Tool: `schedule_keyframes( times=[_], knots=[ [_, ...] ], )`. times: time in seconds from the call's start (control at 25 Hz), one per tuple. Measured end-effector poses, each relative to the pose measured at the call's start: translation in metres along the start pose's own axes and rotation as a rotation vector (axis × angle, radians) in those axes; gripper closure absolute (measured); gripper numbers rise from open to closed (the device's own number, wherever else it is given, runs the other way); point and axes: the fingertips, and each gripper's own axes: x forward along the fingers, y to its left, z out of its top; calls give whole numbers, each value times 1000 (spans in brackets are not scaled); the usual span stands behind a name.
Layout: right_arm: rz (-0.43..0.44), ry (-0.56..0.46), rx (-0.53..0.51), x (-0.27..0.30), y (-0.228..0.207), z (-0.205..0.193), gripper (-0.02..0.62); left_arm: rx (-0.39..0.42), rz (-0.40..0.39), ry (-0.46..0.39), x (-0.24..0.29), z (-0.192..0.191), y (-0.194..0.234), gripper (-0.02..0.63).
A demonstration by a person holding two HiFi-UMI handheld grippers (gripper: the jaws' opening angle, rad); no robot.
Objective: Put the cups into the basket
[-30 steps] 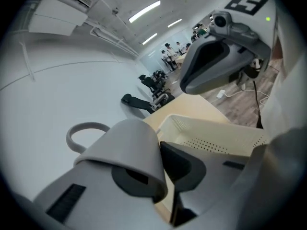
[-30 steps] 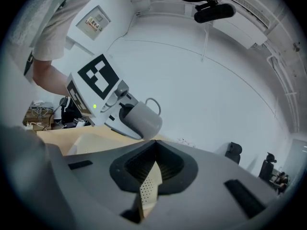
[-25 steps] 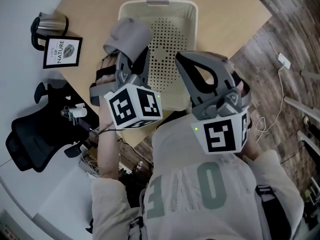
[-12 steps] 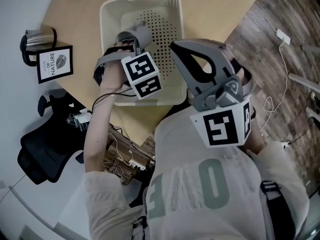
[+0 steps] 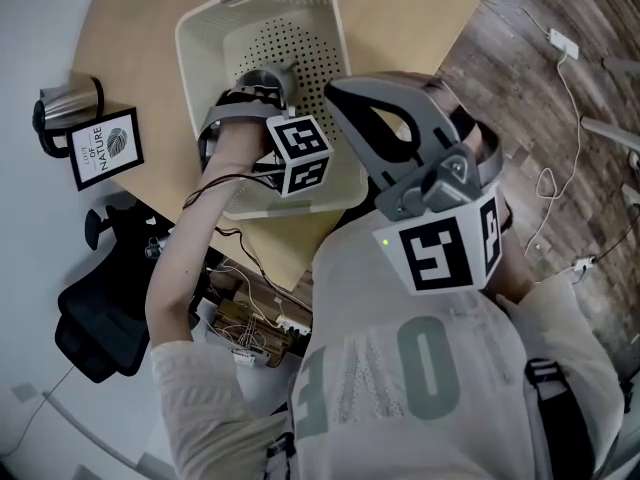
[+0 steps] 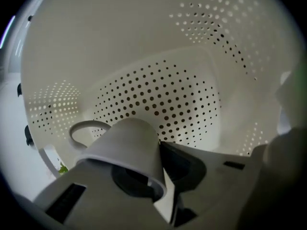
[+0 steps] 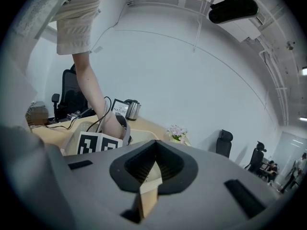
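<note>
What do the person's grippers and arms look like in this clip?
The left gripper and right gripper are matte grey moulded plastic; each carries a white cube printed with black square markers. A thin black cable runs along the left forearm. The person wears a light short-sleeved T-shirt with grey lettering.

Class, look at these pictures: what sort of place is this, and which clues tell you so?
Probably an office or lab: an office chair, a desk with a kettle, and loose cables beside it.

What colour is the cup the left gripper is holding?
White; the cup shows best in the left gripper view.
</note>
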Motion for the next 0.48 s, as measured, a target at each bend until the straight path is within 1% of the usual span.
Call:
schedule_keyframes(
  times=[0.08,0.2,0.28,0.36,0.48],
  knots=[
    [-2,0,1,-1,-1,-2,597,35,-11,28,5,0,-3,554],
    [-4,-2,11,-2,-3,-5,597,64,-39,35,9,2,-8,554],
    [-6,-5,18,-3,-3,-6,597,87,-43,42,10,1,-10,552],
    [-5,-6,24,-3,-2,-6,597,90,-34,44,10,1,-9,551],
    [2,-9,23,0,0,-4,597,67,-20,31,9,0,-8,543]
  ],
)
